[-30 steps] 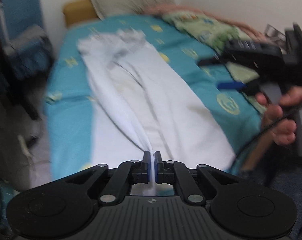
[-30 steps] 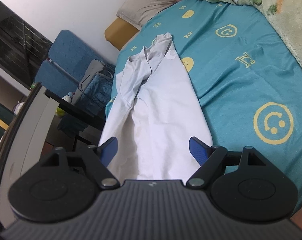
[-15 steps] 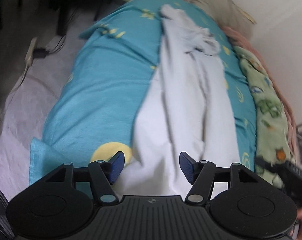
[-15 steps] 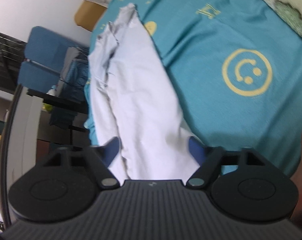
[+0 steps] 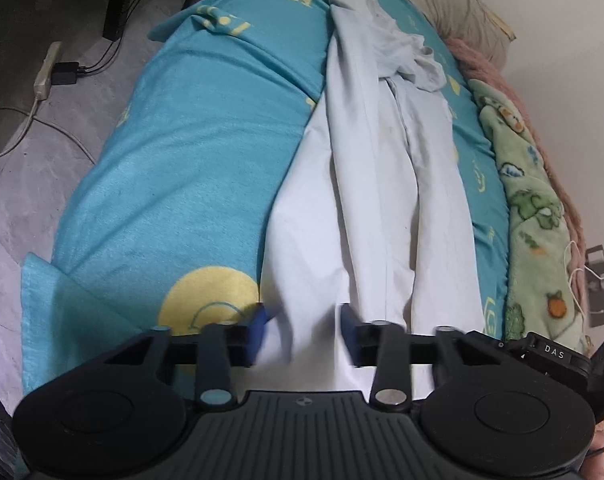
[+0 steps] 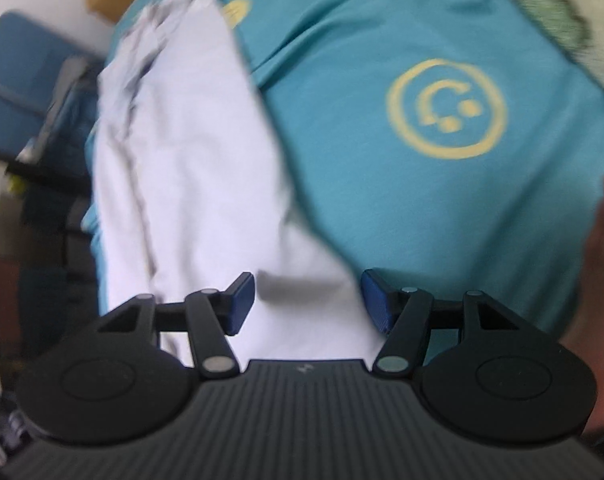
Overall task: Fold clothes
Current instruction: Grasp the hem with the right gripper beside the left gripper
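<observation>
A white garment [image 5: 378, 184] lies lengthwise on the bed, folded in along its long sides, its far end bunched near the pillow. My left gripper [image 5: 304, 330] is open over the garment's near hem, its blue pads on either side of the cloth. My right gripper [image 6: 308, 300] is open too, over the near right part of the same garment [image 6: 181, 168]. Neither holds anything. The right wrist view is blurred.
The bed has a teal sheet with yellow smiley prints [image 5: 189, 152]. A green patterned blanket [image 5: 530, 216] lies along the wall side and a beige pillow [image 5: 450, 4] at the far end. A power strip and cables [image 5: 45, 76] lie on the floor. Blue chairs [image 6: 25, 92] stand beside the bed.
My left gripper was shut on the garment's near edge one second ago; it has let go, opened and lowered to the hem. My right gripper stayed open and moved closer to the cloth.
</observation>
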